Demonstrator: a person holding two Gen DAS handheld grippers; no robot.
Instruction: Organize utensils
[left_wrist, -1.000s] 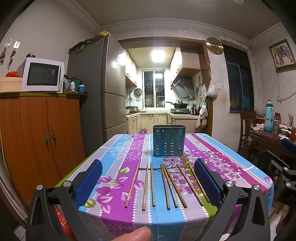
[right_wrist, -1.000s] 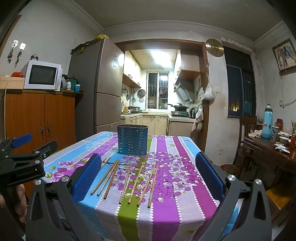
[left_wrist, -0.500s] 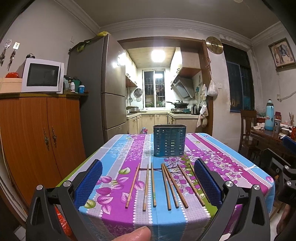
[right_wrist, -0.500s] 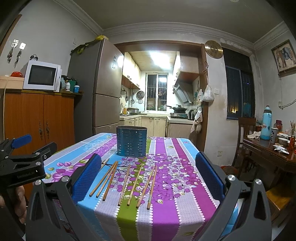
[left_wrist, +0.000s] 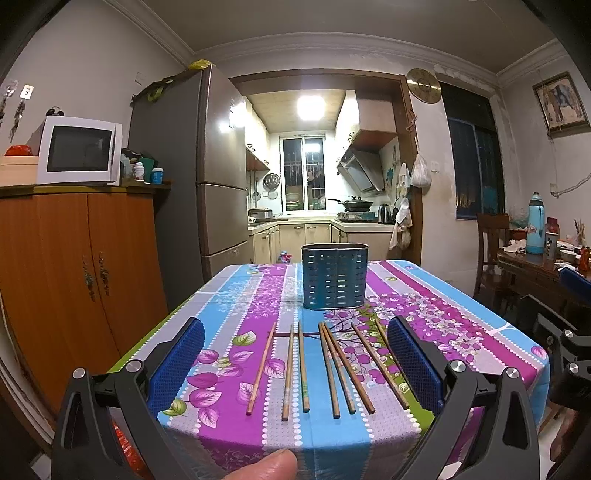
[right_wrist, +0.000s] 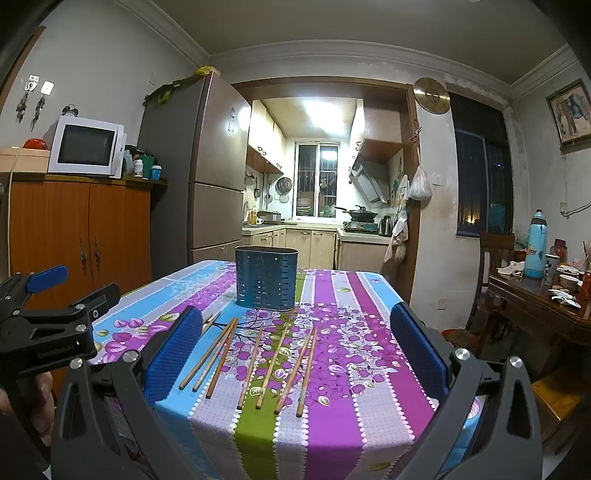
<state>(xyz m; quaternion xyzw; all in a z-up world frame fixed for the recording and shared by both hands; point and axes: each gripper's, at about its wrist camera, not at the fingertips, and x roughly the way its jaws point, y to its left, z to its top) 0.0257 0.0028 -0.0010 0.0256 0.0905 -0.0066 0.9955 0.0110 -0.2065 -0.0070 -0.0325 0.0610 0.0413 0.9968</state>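
Several wooden chopsticks (left_wrist: 328, 365) (right_wrist: 258, 363) lie side by side near the front edge of a table under a striped floral cloth (left_wrist: 443, 317) (right_wrist: 369, 332). Behind them stands an empty blue perforated utensil holder (left_wrist: 334, 276) (right_wrist: 266, 278), upright. My left gripper (left_wrist: 295, 362) hovers in front of the table edge, open, with its blue pads either side of the chopsticks and nothing between them. My right gripper (right_wrist: 295, 354) is likewise open and empty, short of the chopsticks. The left gripper's body (right_wrist: 44, 332) shows at the right view's left edge.
An orange wooden cabinet (left_wrist: 74, 266) with a microwave (left_wrist: 79, 149) stands left of the table, a tall fridge (left_wrist: 207, 184) behind it. A dark side table (right_wrist: 546, 306) with a blue thermos (right_wrist: 536, 245) and a chair (left_wrist: 493, 254) stands at the right. A thumb (left_wrist: 266, 467) shows at the bottom.
Both grippers have drifted slightly back and lower, so the table sits a little higher in view. Neither has closed or touched a chopstick.
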